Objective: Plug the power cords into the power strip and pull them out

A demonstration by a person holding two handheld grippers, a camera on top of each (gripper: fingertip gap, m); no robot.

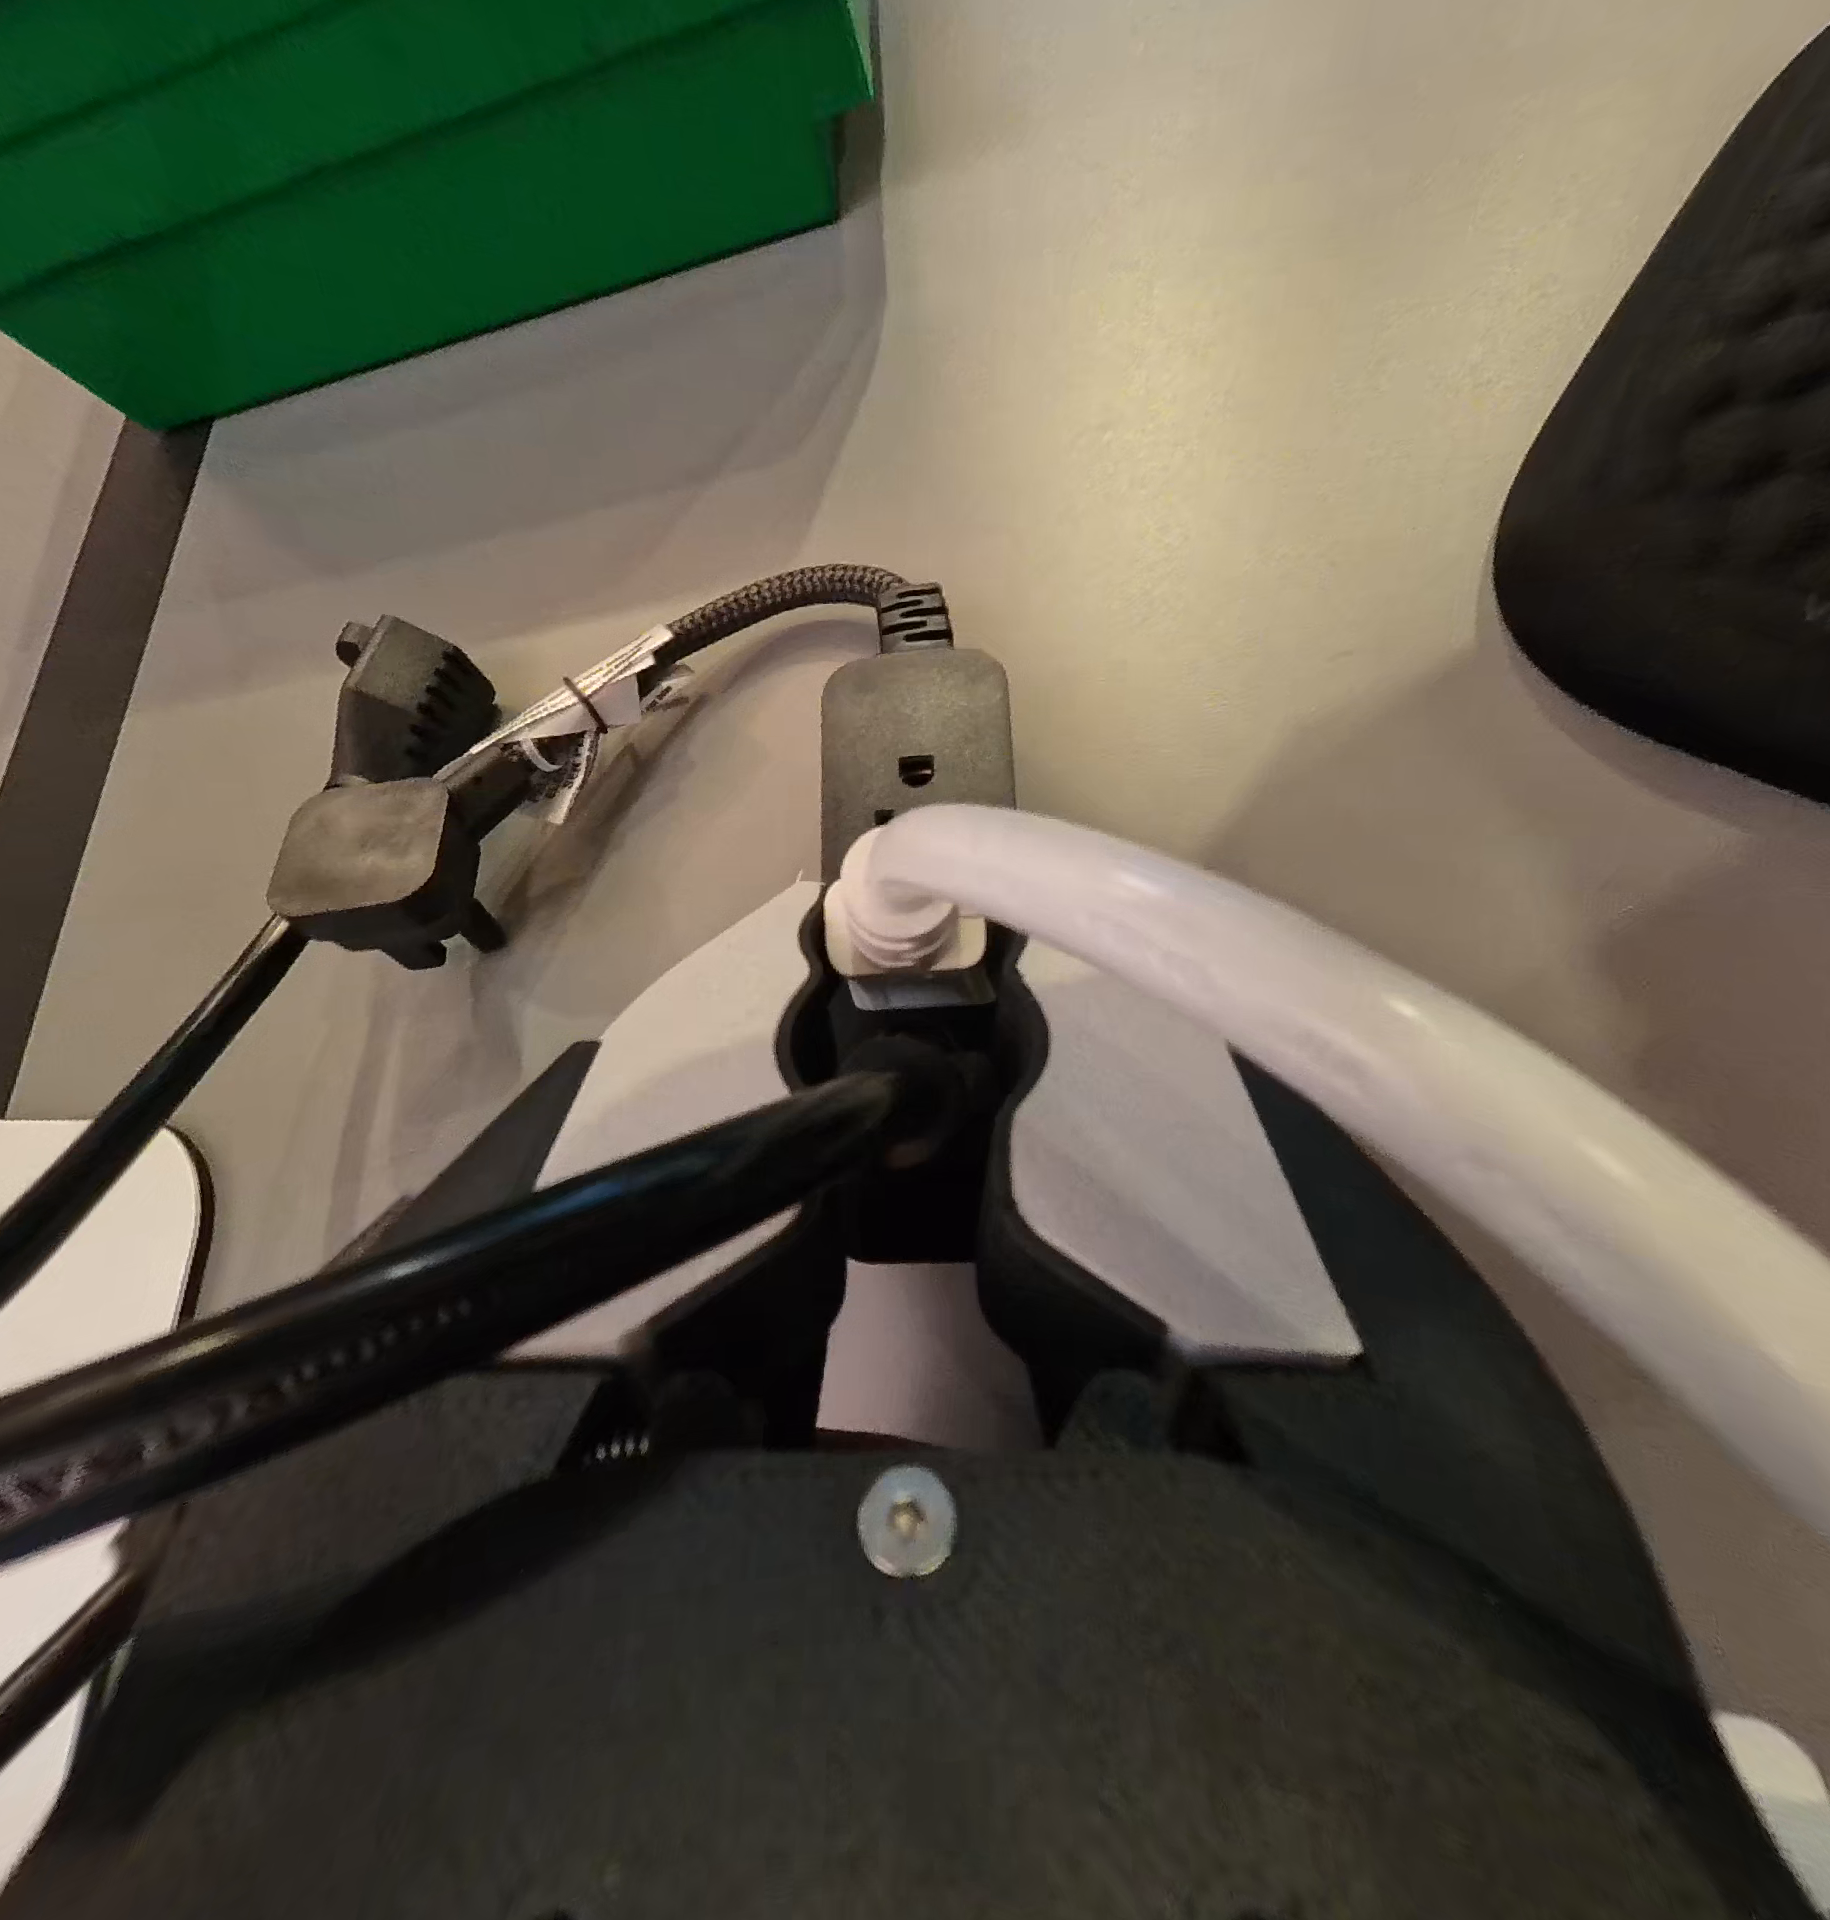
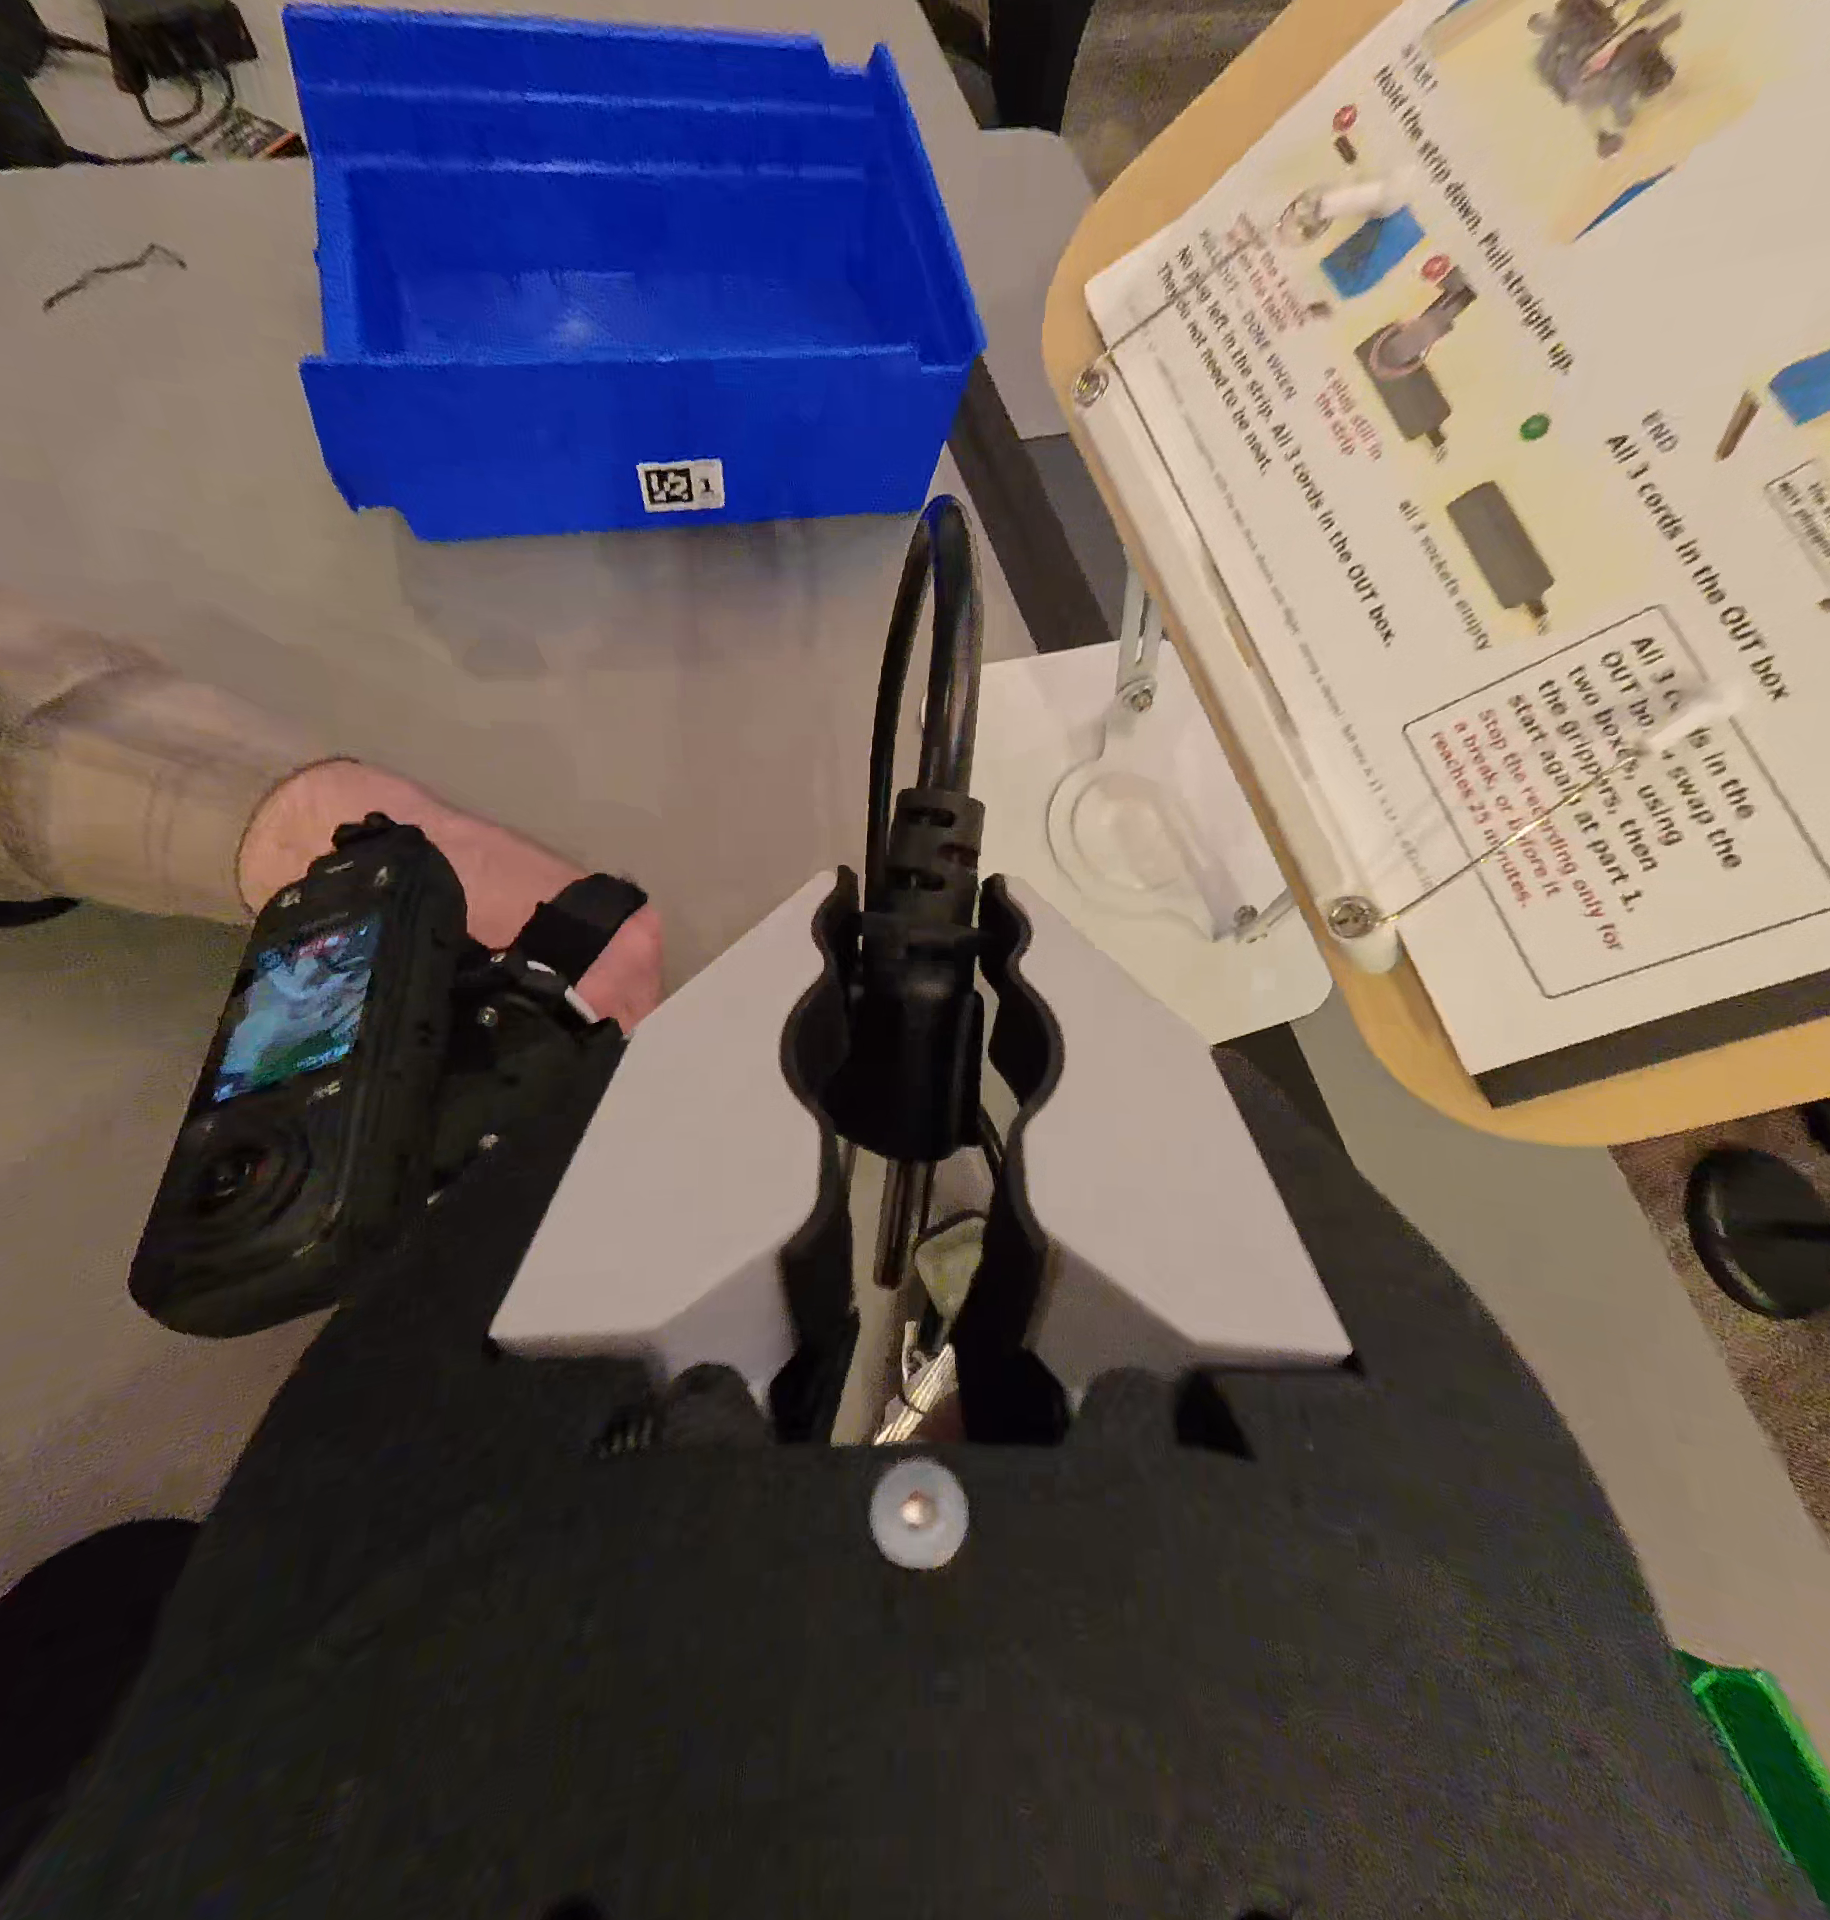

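- The power strip (image 1: 919, 743) lay on the grey table (image 1: 1202, 416), pinned between the left gripper (image 1: 911, 1049) jaws, a white plug (image 1: 906, 930) seated in it.
- A black plug (image 2: 916, 997) was clamped in the right gripper (image 2: 916, 1018) — prongs toward the camera, clear of the strip.
- For a clean insertion, the prongs should be squared over an empty socket and pressed straight down — no tilt.

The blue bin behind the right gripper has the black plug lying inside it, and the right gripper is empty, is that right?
Not quite. The right wrist view shows the blue bin empty, behind the right gripper. The gripper is not empty: its jaws are shut on the black plug, prongs pointing back toward the camera, its cord looping up in front.
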